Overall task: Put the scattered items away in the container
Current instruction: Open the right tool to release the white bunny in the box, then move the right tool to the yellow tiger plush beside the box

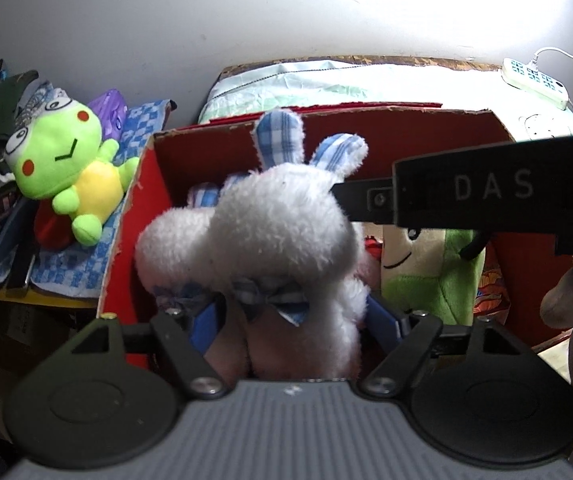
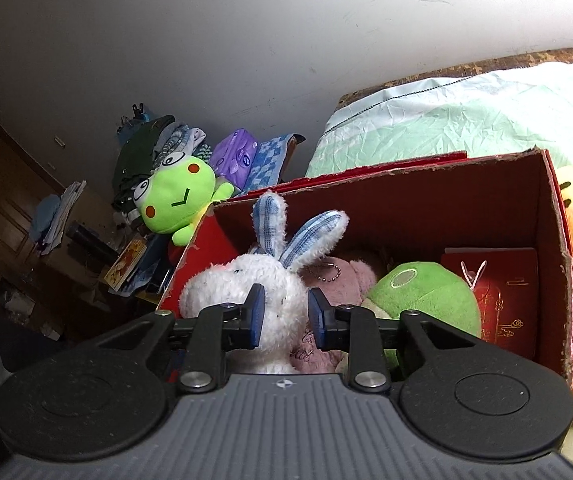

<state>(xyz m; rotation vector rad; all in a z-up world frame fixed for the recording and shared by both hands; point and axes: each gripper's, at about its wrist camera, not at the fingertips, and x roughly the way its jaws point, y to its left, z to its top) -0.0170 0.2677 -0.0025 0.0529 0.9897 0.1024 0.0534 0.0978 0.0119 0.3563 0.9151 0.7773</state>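
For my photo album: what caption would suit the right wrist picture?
Right gripper pinching a white plush bunny over a red cardboard box of soft toys.

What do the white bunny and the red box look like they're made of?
White bunny: soft plush, by its fuzzy pile; the ears look lined with blue checked woven cloth. Red box: probably cardboard with a red printed outside, judging by the dull brown inside and frayed, pale cut edges.

Right tool [image 2: 282, 316] clamped, left tool [image 1: 298, 316] parted
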